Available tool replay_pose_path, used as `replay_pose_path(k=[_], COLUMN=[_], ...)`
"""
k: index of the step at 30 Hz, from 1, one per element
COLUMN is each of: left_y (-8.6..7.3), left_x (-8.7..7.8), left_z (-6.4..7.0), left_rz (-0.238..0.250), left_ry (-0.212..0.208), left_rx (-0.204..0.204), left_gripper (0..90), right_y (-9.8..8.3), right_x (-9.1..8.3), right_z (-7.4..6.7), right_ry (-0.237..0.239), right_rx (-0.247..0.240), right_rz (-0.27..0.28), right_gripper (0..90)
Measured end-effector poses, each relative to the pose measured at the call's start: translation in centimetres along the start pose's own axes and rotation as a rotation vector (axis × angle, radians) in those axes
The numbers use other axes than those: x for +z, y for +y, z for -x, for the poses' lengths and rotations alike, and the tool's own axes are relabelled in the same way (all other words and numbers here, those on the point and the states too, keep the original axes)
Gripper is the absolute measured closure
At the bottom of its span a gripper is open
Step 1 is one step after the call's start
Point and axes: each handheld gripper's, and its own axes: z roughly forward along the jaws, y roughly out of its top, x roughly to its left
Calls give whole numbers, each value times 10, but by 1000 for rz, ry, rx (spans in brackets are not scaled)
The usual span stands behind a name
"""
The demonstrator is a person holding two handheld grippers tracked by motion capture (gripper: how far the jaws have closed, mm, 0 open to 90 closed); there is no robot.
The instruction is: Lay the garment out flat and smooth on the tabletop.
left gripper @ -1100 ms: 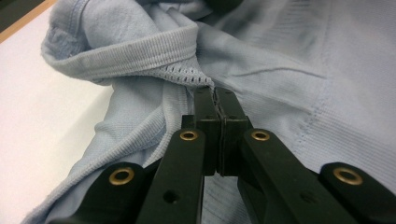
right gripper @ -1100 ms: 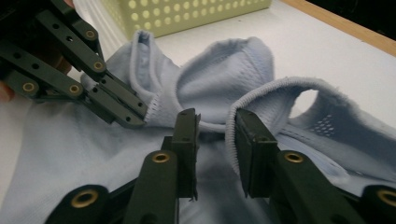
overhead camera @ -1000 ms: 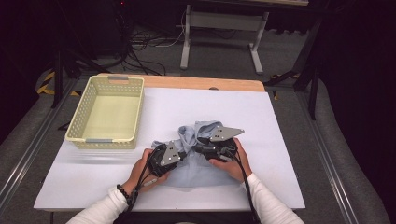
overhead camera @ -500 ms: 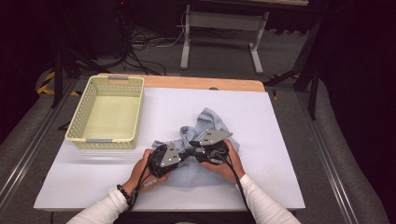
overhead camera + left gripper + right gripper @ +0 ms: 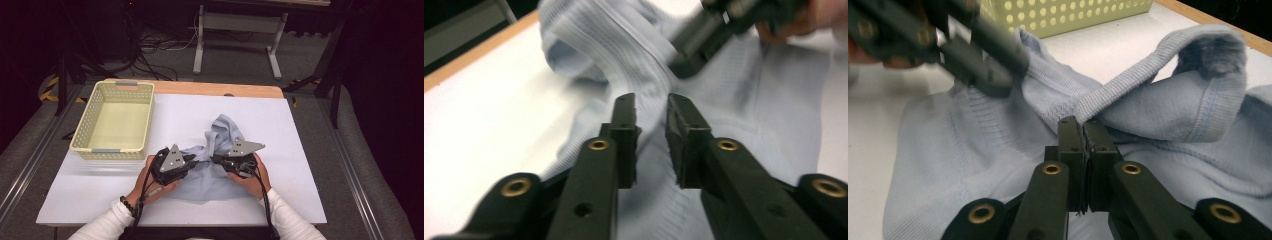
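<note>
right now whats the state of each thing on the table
light blue garment: crumpled, part pulled up in a fold
left gripper: jaws apart over the cloth, have just been opening
right gripper: shut on the garment's ribbed edge
basket: upright, empty

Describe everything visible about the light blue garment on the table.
The light blue garment is a soft, fine-knit piece with ribbed bands and stitched hems, like a sweater. It lies crumpled on the white table cover, mostly flat toward the person, with a bunched fold rising at its far side, right of the yellow basket. The right claw is shut on a ribbed edge, lifting it into a loop. The left claw sits over the fabric, jaws apart after just opening, with cloth below the gap.
</note>
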Motion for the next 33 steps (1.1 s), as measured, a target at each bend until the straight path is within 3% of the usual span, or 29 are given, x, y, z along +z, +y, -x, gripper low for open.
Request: replay_pose_path(k=[3,7,11,16,20,22,26,29,33], left_y=[3,5,3,-4,-6,-7,-6,-3,2], left_x=[10,24,37,44,40,41,39,34,25], left_z=[-1,0,-9,-16,-19,-18,-17,-15,-14], left_rz=[-27,-68,-113,-168,-165,-167,-156,-131,-95], left_ry=[-8,37,12,-32,-56,-55,-28,4,75], left_rx=[-30,-16,-91,-140,-147,-145,-126,-106,-77], left_gripper=[595,519,487,640,828,865,870,872,873], right_y=[-2,-5,-6,-9,-11,-15,-27,-36,-47], right_x=[-1,-2,-4,-4,-13,-20,-29,-26,-20], right_z=[-1,-2,0,3,15,23,43,55,68], right_ry=[-2,-21,-52,-95,-202,-265,-337,-365,-358], right_rx=[-5,-15,-23,-43,-58,-24,88,147,228], right_rz=[-9,-25,-28,-46,-49,-46,-66,-122,-163], right_gripper=[887,889,900,882,751,654,500,453,398])
